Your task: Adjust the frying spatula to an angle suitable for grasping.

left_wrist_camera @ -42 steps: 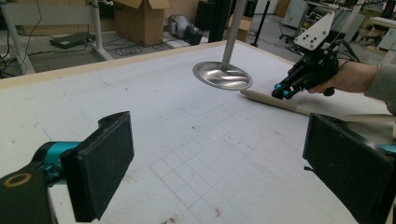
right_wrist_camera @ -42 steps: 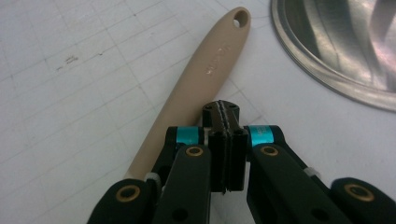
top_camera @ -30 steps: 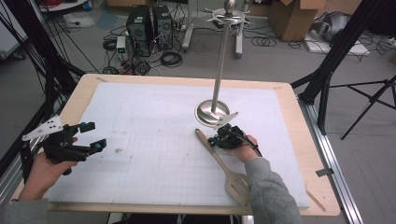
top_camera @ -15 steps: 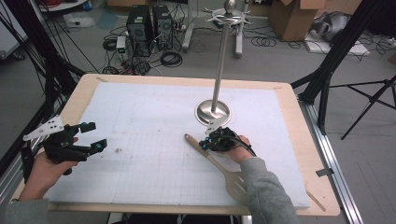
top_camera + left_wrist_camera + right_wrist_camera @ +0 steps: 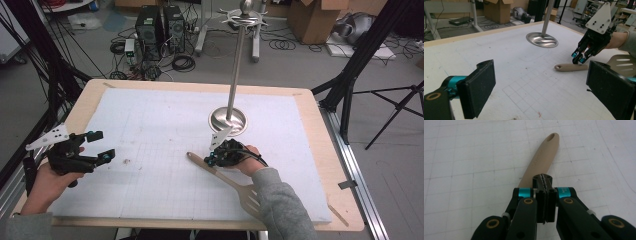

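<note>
A beige slotted spatula lies flat on the white gridded mat, its handle pointing far-left and its blade by the person's right sleeve. My right gripper is shut with nothing between its pads, and its tips point down onto the middle of the handle. The right gripper view shows the closed jaws over the spatula handle. My left gripper stands open and empty at the mat's left edge. The left gripper view, past my open left gripper, shows the right gripper over the spatula.
A metal stand with a round base and a tall pole rises just behind my right gripper; the same stand base shows in the left gripper view. The mat lies on a wooden table. Computers, cables, boxes and tripod legs are on the floor beyond.
My right gripper has moved left with its shut tips on the spatula. The handle end has swung left and toward the person. My left gripper has kept still.
</note>
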`<action>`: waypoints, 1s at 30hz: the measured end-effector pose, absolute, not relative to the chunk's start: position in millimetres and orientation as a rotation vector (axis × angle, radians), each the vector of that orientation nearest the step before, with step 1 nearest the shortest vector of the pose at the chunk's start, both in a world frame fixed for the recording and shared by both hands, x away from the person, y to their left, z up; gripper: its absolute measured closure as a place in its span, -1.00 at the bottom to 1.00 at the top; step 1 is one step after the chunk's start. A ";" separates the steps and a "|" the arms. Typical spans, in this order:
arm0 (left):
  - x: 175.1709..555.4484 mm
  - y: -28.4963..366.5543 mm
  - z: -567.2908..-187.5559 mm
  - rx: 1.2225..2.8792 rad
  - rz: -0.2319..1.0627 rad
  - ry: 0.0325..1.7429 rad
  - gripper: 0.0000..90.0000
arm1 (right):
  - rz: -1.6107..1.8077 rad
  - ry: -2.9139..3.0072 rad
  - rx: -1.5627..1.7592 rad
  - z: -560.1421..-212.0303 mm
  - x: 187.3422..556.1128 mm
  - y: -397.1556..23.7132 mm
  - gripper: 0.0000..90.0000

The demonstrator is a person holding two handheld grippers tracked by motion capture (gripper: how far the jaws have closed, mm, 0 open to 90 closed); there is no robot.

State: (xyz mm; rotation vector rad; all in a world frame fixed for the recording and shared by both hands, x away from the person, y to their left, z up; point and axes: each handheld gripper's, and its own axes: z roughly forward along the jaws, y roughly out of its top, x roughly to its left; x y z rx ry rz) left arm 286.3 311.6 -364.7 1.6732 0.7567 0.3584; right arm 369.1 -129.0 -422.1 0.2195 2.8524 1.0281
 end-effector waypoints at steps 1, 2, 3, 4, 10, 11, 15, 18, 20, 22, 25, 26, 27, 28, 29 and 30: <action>286.3 311.5 -364.5 1.674 0.359 0.755 -0.79 | 1.023 2.854 0.217 -421.9 368.5 -128.3 1.00; 286.2 311.6 -364.3 1.675 0.359 0.754 -0.79 | 1.011 2.846 0.207 -421.1 368.0 -127.7 1.00; 286.1 311.7 -364.1 1.673 0.359 0.753 -0.79 | 0.999 2.841 0.205 -420.0 366.8 -127.5 1.00; 286.1 311.9 -364.0 1.673 0.360 0.753 -0.79 | 1.003 2.831 0.206 -418.5 366.6 -128.4 1.00; 285.5 311.1 -363.1 1.668 0.360 0.747 -0.79 | 1.115 2.768 0.308 -398.1 356.6 -149.1 1.00; 285.4 311.0 -362.5 1.670 0.362 0.744 -0.79 | 1.120 2.766 0.300 -396.3 352.0 -151.6 1.00; 283.9 310.4 -360.6 1.667 0.364 0.736 -0.79 | 1.038 2.786 0.257 -396.8 332.9 -155.7 1.00; 283.8 310.4 -360.2 1.666 0.366 0.737 -0.79 | 1.040 2.801 0.249 -397.7 321.6 -157.9 1.00; 284.3 310.3 -360.8 1.666 0.365 0.741 -0.79 | 1.037 2.813 0.258 -398.8 317.2 -158.9 1.00; 285.0 310.2 -361.8 1.670 0.364 0.741 -0.79 | 1.005 2.818 0.290 -400.6 313.8 -160.8 1.00; 285.2 310.3 -362.5 1.672 0.363 0.745 -0.79 | 1.027 2.802 0.382 -403.8 311.1 -166.5 1.00; 285.1 310.3 -362.4 1.673 0.363 0.744 -0.79 | 1.034 2.798 0.408 -404.2 310.3 -168.9 1.00; 284.9 310.1 -362.4 1.670 0.363 0.743 -0.79 | 1.036 2.795 0.435 -404.4 308.9 -171.2 1.00; 284.8 310.0 -362.3 1.670 0.363 0.743 -0.79 | 1.026 2.793 0.448 -404.8 307.7 -173.3 1.00; 284.7 309.8 -362.3 1.670 0.362 0.744 -0.79 | 1.011 2.793 0.441 -405.1 306.9 -175.5 1.00; 284.7 309.7 -362.3 1.671 0.362 0.743 -0.79 | 1.015 2.797 0.453 -405.7 306.2 -178.1 1.00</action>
